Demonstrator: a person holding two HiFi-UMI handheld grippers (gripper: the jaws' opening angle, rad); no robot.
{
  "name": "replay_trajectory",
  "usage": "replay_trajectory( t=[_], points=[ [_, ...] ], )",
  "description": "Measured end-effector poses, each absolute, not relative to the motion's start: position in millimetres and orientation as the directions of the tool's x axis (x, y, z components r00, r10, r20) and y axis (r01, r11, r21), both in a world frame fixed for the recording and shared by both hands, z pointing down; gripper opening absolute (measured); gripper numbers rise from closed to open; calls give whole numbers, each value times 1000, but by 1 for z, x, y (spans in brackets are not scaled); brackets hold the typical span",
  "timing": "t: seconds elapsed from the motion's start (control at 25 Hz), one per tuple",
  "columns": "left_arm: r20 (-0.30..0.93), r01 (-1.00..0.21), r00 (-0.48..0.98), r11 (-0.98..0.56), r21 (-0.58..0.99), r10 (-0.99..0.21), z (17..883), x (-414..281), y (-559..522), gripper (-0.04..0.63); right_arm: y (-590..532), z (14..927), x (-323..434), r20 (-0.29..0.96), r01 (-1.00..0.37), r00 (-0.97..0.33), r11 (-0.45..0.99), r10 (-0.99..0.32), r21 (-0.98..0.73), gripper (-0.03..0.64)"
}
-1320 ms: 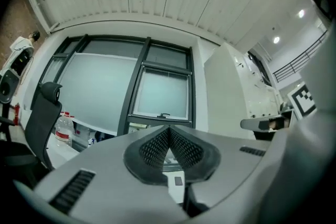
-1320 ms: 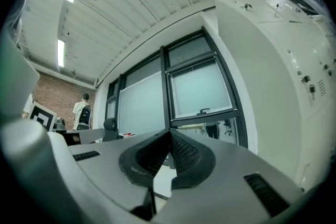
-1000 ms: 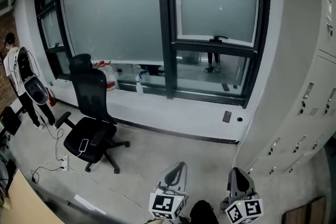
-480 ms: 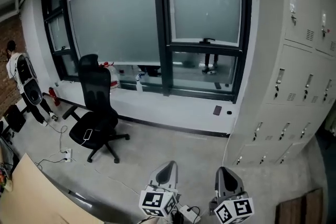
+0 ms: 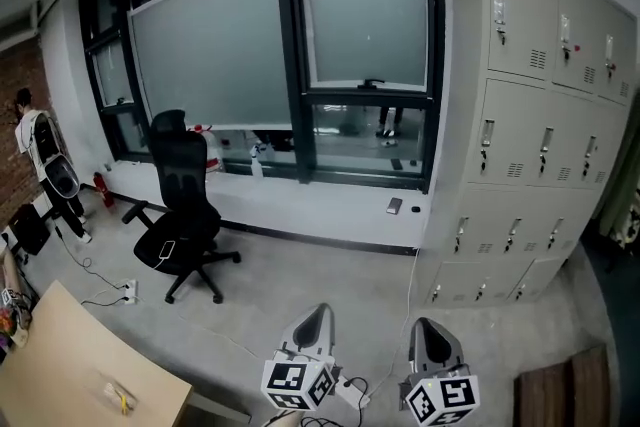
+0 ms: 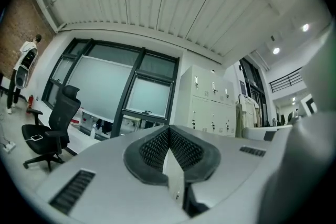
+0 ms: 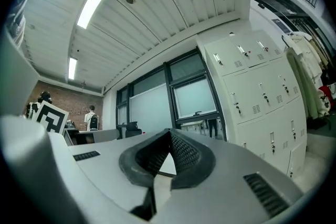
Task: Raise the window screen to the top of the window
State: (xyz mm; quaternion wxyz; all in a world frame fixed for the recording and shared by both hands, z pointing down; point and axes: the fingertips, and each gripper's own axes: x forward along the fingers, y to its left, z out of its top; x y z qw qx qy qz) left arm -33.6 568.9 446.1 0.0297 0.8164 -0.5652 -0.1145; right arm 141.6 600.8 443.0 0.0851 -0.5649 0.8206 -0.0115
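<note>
The window screen (image 5: 365,33) is a pale frosted panel in the dark-framed right-hand window, its lower edge at a small black handle (image 5: 373,83), with clear glass below. It also shows far off in the left gripper view as the window screen (image 6: 149,96), and in the right gripper view as the window screen (image 7: 193,97). My left gripper (image 5: 318,312) and right gripper (image 5: 425,325) stand side by side low in the head view, several steps back from the window. Both are shut with nothing between the pads; the left gripper (image 6: 168,131) and right gripper (image 7: 170,134) point roughly level toward the window wall.
A black office chair (image 5: 180,215) stands left of the window. Grey lockers (image 5: 530,135) fill the right wall. A phone (image 5: 394,205) lies on the white sill (image 5: 300,200). A desk corner (image 5: 70,355) sits at bottom left, a person (image 5: 35,150) at far left.
The window has shrunk and drawn away in the head view while more of the lockers and a desk corner came into sight. Both grippers stayed shut and side by side.
</note>
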Motion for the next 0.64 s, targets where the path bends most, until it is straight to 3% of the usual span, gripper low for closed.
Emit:
replay_trajectory(
  t=[0.64],
  points=[
    [-161,-912,332,-360,199,-930,449,-73,608,5,627,430,109,-161,-926,-348,366,-924,-98,6]
  ],
)
